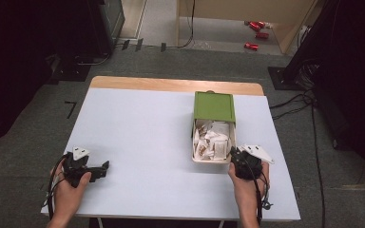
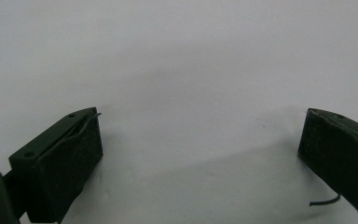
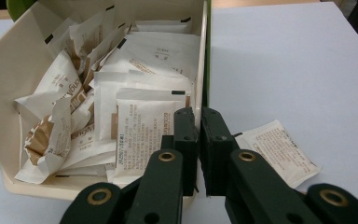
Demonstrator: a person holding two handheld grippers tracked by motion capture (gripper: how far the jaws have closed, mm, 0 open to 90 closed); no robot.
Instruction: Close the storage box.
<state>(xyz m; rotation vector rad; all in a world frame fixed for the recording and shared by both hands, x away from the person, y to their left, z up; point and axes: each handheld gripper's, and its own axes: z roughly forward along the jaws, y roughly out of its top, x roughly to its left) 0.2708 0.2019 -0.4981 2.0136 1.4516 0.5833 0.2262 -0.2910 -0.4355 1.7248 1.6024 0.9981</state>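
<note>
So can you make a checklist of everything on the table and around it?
Surface: white table, wooden strip at the far edge.
Job's things: cream box with green lid slid back, full of white packets.
Clutter: one loose packet on the table beside the box.
Grippers: left gripper open over bare table; right gripper shut on the box wall.
Cables: black cables on the floor.
Surroundings: grey floor, red cans far off.

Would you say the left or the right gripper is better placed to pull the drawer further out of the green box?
Right, probably. The right gripper is shut on the drawer's side wall near its front corner. The left gripper rests open on the bare table, well away from the green box.
</note>
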